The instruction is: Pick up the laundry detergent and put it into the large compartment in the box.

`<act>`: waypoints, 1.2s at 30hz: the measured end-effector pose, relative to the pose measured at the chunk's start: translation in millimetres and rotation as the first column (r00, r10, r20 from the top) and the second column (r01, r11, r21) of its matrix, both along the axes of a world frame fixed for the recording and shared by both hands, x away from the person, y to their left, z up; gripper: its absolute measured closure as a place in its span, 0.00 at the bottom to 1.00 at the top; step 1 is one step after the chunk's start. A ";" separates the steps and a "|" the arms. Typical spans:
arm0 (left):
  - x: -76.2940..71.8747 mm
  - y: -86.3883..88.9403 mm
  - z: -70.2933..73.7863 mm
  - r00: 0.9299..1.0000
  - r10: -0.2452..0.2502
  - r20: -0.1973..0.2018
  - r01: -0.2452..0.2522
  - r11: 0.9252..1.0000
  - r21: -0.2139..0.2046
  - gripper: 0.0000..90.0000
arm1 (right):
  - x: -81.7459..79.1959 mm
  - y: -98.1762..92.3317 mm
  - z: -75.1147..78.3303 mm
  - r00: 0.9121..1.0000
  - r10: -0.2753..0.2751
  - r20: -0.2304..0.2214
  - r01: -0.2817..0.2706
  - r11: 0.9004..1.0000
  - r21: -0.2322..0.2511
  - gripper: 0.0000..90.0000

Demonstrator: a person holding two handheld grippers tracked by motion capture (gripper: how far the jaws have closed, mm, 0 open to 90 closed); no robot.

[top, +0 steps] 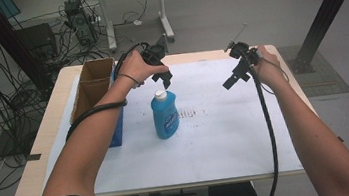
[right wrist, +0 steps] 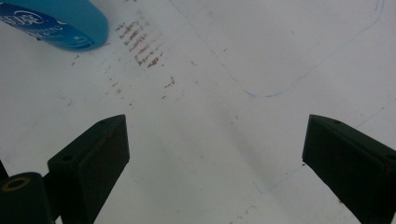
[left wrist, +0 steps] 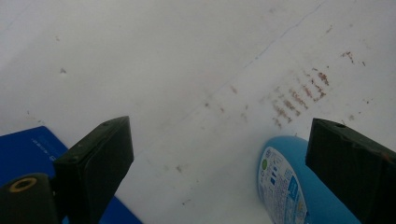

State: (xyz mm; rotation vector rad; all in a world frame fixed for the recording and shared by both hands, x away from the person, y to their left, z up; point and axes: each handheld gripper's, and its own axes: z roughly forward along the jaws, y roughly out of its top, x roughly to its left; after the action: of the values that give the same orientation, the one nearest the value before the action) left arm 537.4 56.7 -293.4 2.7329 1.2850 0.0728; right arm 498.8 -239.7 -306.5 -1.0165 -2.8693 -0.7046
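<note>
A blue bottle with a white cap stands upright near the middle of the white table sheet. My left gripper hovers just above and behind its cap, jaws wide open with nothing between them. In the left gripper view the bottle appears low down beside the right jaw, and the left gripper holds nothing. My right gripper hangs over the right part of the table, open and empty. In the right gripper view the bottle sits at the top left, far from the right gripper.
A cardboard box with a blue front panel stands at the table's left side; that blue surface also appears in the left gripper view. Brown smudges mark the sheet right of the bottle. Cables and equipment lie on the floor behind.
</note>
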 end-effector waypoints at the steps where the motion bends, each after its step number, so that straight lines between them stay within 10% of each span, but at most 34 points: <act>1: 0.1 0.3 0.1 1.000 0.003 0.001 -0.003 1.000 -0.001 0.09 | -0.2 -0.2 -0.3 1.000 -0.002 -0.002 0.002 1.000 0.003 0.08; 36: -23.7 -3.1 51.8 1.000 -0.023 0.019 0.024 0.997 -0.080 0.09 | -4.9 -2.5 0.0 1.000 -0.013 0.017 0.013 1.000 0.004 0.08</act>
State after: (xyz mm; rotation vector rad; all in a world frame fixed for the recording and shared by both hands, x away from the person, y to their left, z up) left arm 513.7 53.6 -241.6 2.6732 1.2234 0.0432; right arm 493.9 -242.2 -306.5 -1.0346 -2.8775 -0.7233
